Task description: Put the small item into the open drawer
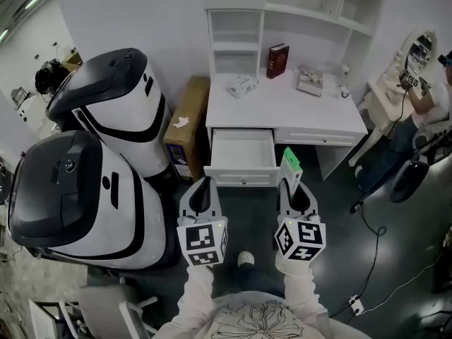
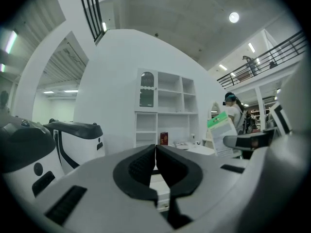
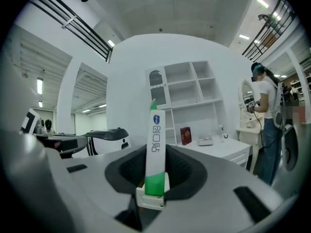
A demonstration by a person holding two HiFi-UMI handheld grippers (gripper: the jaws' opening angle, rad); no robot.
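While the left tongs [image 1: 204, 187] are pressed together on nothing, their dark pads meeting along one line in the left gripper view [image 2: 155, 152], the right tongs [image 1: 292, 186] pinch the small item [image 1: 291, 164], a flat green-and-white packet. In the right gripper view the packet [image 3: 156, 149] stands upright between the pads of those tongs [image 3: 155, 171], its green end lowest and its white length rising towards 12 o'clock. From the head view the open drawer [image 1: 242, 179] juts out of the white tabletop [image 1: 282, 104] towards the person, its inside bare. The left tongs sit at about 7 o'clock from its front panel and the right tongs at about 4 o'clock. The packet is outside the drawer, just beside its front right corner at 3 o'clock. On the tabletop, a dark red book [image 1: 277, 61] stands upright at 12 o'clock, with a small white pack [image 1: 241, 85] at 10 o'clock from the tabletop's middle and another flat object [image 1: 309, 80] at 1 o'clock. A cardboard box [image 1: 188, 122] leans against the desk's side at 9 o'clock, and beyond it stand two large white-and-black machines [image 1: 106, 97]. A seated person [image 1: 424, 111] is at 3 o'clock, well apart from the desk.
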